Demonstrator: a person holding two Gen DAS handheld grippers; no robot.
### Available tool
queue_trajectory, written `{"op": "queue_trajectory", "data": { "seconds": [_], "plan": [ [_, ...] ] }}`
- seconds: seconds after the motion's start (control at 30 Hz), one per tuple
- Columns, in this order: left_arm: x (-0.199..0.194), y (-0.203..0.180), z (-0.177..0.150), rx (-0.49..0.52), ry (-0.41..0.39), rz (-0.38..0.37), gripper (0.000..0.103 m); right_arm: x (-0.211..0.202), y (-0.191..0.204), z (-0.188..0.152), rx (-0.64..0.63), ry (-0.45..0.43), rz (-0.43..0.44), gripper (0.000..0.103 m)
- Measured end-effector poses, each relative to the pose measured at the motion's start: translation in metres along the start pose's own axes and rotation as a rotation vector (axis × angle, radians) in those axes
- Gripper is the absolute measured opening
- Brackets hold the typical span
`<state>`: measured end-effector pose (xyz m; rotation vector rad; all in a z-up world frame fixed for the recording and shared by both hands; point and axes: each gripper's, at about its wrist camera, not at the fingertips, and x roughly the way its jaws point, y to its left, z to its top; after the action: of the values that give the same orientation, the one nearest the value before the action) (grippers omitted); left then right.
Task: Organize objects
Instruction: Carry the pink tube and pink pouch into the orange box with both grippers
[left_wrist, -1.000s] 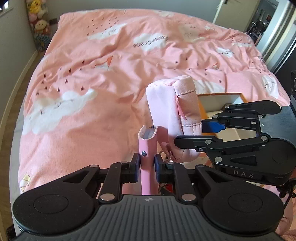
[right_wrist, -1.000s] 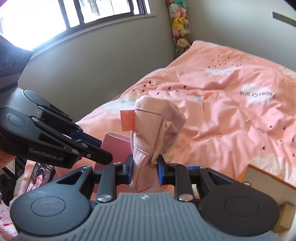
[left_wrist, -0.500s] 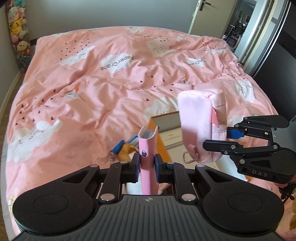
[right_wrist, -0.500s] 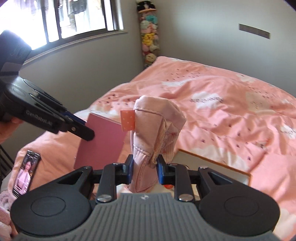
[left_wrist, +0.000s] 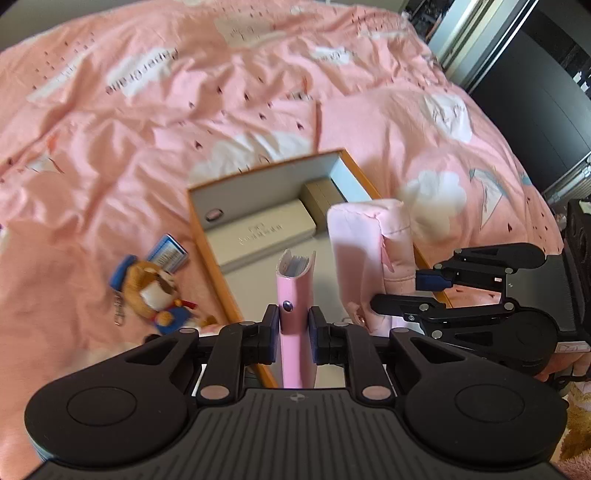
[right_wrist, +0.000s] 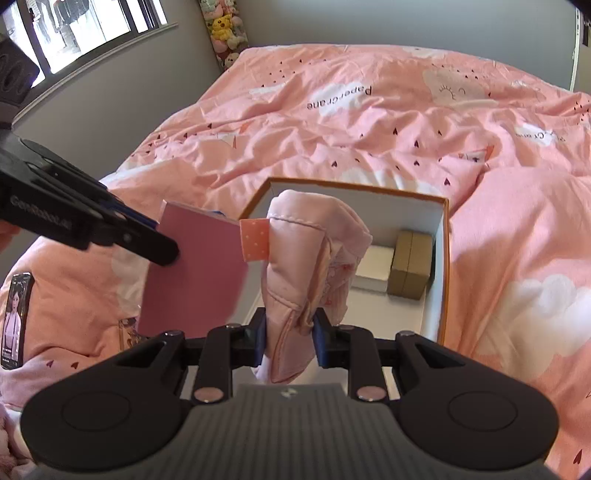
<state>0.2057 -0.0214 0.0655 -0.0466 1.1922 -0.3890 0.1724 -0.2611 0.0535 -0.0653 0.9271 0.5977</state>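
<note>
We are swinging both loads in over the open box (left_wrist: 207, 206), which a moment ago lay off to the side. Our left gripper (left_wrist: 291, 332) is clamping the pink notebook (left_wrist: 295, 295) above its floor; right of it, our right gripper (right_wrist: 290, 332) is squeezing the padded pink pouch (right_wrist: 306, 258), ready for lowering.

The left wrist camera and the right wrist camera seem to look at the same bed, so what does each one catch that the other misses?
Only the left wrist view shows the plush keychain and the small blue-edged card lying on the quilt beside the box.

Only the right wrist view shows the window, the stack of soft toys in the corner, and a phone on the quilt.

Both show the orange-edged box, the left gripper clamped on a pink booklet, and the right gripper clamped on a padded pink pouch.
</note>
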Motion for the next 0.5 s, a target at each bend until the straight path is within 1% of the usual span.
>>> {"op": "queue_trajectory", "data": {
  "seconds": [0.1,0.2,0.37,0.5],
  "plan": [
    [0.022,-0.006,0.003,-0.002,0.043,-0.001,0.018,0.005,-0.006,-0.004,0.004,0.025,0.007,0.027],
    [0.042,-0.007,0.009,-0.017,0.087,0.022,0.018,0.012,-0.013,-0.011,0.012,0.058,0.027,0.027],
    [0.068,-0.001,0.019,-0.059,0.155,0.091,0.018,0.03,-0.021,-0.016,0.039,0.111,0.076,0.027],
    [0.085,0.005,0.026,-0.088,0.222,0.147,0.018,0.049,-0.029,-0.015,0.109,0.149,0.128,0.027]
  ]
}}
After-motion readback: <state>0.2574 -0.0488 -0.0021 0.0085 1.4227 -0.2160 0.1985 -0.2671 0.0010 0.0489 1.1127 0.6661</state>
